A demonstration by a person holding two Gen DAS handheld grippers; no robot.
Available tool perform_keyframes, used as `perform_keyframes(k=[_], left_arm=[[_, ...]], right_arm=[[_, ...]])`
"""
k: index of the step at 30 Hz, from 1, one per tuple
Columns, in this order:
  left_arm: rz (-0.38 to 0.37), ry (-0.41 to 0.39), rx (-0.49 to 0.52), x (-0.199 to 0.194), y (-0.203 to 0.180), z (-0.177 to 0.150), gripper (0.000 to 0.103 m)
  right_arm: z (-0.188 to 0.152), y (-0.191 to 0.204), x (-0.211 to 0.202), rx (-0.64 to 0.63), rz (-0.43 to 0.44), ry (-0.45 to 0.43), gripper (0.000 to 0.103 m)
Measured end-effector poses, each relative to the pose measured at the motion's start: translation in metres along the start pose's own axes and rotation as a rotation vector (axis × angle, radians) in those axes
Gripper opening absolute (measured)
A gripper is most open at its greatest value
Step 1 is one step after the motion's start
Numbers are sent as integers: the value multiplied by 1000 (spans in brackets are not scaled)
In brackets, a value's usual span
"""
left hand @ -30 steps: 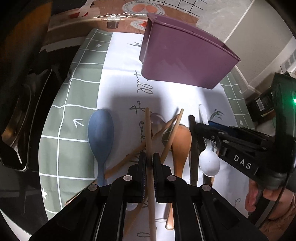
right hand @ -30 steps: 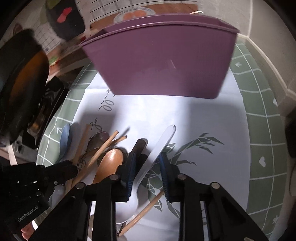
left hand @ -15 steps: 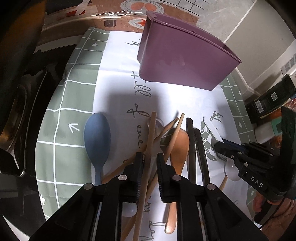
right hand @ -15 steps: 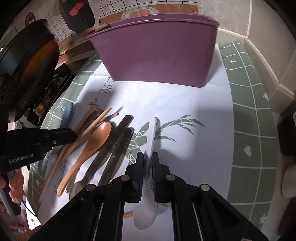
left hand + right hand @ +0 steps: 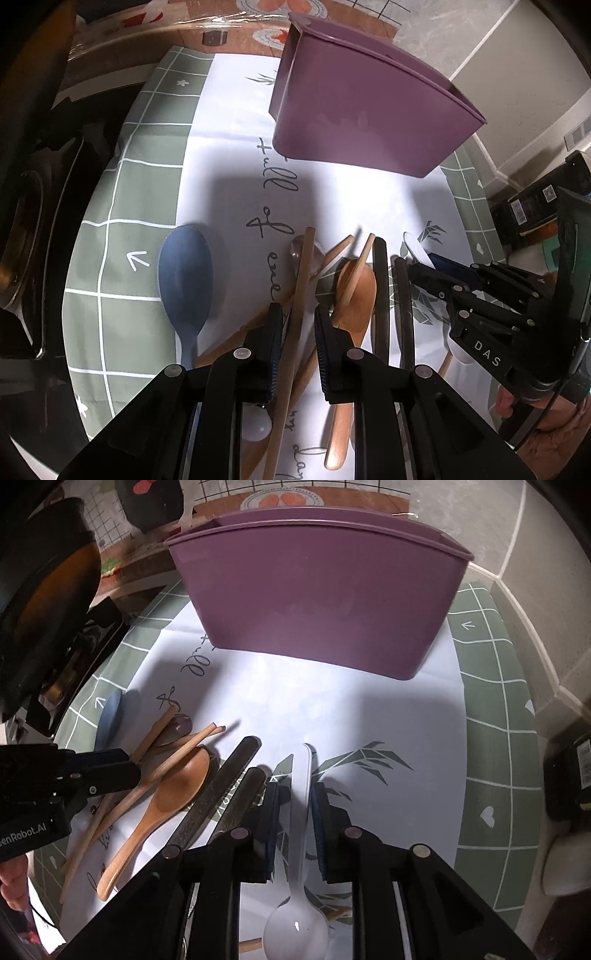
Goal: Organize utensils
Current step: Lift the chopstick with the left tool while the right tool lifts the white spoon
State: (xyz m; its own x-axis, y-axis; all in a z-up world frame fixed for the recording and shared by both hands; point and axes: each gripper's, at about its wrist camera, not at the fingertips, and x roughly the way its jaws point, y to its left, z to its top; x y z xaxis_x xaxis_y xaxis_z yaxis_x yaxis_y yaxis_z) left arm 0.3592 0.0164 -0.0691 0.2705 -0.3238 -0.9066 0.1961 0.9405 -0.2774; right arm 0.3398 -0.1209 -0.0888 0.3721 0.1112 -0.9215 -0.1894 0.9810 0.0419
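A purple bin stands upright at the back of the white mat. In front of it lie a blue spoon, a wooden spoon, wooden chopsticks and two black handles. My left gripper points down over the pile. Its jaws stand apart around one chopstick, with a gap on each side. My right gripper straddles the handle of a white plastic spoon lying on the mat. Its jaws are opening and the pads no longer squeeze the handle.
A black pan and a stove crowd the left side. The green grid mat borders the white one. A dark box sits at the right edge, near the wall. A hand holds the right gripper.
The left jaws, shut on the chopstick a second ago, have parted. The right gripper swung the white spoon to the right of the black handles, squeezed its handle, then loosened.
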Motion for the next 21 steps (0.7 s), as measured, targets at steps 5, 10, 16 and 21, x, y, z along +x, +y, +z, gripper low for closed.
perform_keyframes(k=[5,10,16,21], left_arm=[[-4,53,13,9,-2,0,20],[16,30,25,8,-7,-4,22],[-25,-79,58,-14,-17,-16,6],[-45,-199,72,-47,-26,-26,4]], right_arm=[[-8,-7,-7,12,31,-13,8],[-16,-12,-22,17,52,-48,8],[-24,-21,-44,18,107,-93,8],[-31,-15,-60,-3,108,-120,8]])
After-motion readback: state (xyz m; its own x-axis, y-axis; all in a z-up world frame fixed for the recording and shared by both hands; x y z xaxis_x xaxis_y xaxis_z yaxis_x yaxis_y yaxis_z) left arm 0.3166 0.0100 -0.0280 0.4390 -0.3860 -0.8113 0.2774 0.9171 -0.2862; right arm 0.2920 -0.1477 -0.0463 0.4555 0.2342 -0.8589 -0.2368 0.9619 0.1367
